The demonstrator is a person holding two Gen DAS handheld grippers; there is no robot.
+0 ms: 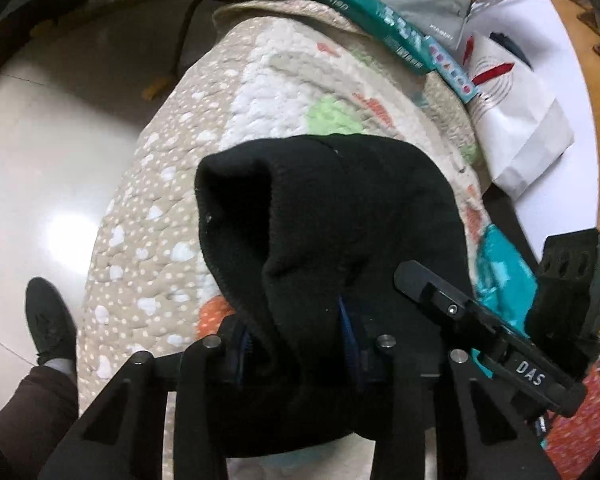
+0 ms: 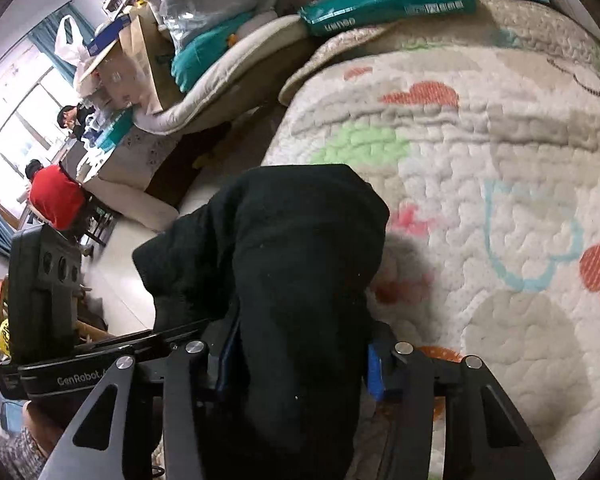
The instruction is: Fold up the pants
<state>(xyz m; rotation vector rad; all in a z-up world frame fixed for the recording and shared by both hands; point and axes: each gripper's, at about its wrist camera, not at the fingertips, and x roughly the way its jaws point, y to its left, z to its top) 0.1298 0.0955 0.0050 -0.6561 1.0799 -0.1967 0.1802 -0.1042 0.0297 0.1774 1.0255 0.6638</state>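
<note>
Both claws clamped on the black pants (image 1: 340, 220): left gripper (image 1: 300, 344) and right gripper (image 2: 296, 356) each pinch a bunch of fabric. Pants hang between them over the near edge of the quilt (image 2: 480, 140). Quilt lies straight ahead, far side; left claw sits just beside mine.

The other gripper's black bar (image 1: 530, 368), seen from the left wrist view, carries the white letters "DAS". In the right wrist view the matching black bar (image 2: 76, 380) reads "GenRobot", with the rest of the word hidden behind a finger. The green pack (image 2: 384, 6) at the far edge of the quilt bears white print and barcode-like blocks, upside down and too blurred to read.
</note>
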